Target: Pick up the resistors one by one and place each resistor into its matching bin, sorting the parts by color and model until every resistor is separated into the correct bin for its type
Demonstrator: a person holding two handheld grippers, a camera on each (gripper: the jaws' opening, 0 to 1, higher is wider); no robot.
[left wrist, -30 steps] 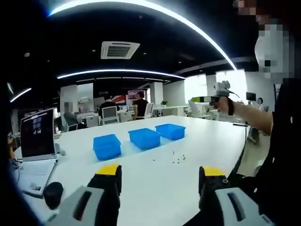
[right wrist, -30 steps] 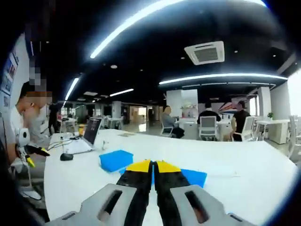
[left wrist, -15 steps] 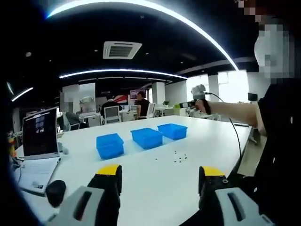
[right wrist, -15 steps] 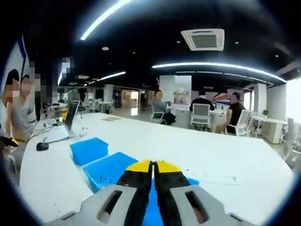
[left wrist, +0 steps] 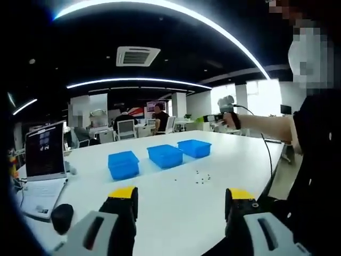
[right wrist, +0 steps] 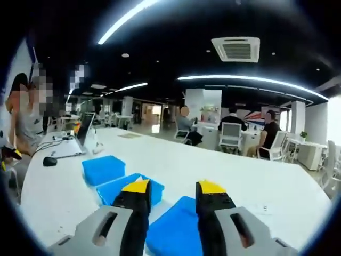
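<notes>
Right gripper [right wrist: 171, 194] with jaws spread apart, nothing between them, raised above the blue bins [right wrist: 104, 169]; seen too from the left gripper view as a small grey tool [left wrist: 226, 109] held high at the far right on an outstretched arm. Left gripper [left wrist: 181, 200] low over the near edge of the white table [left wrist: 176, 208], jaws likewise wide apart and empty.

Resistors [left wrist: 201, 177] lying as a loose scatter of tiny dark specks on the table, just near of the three bins [left wrist: 164, 156], well apart from both grippers.

Likely risks, as a judgement: parts this small slipping from the jaw tips or being pushed along the smooth table instead of being gripped; two specks lying close together being pinched at once; a part dropped into the wrong bin, since the bins look alike and carry no visible label.

Hard to make out: colour bands and model of any resistor, too small to read; the exact count of specks; bin contents, hidden from both views. Nearest bin in the right gripper view partly covered by the jaws. Laptop [left wrist: 43, 152] and mouse [left wrist: 61, 217] at the left, away from the work.
</notes>
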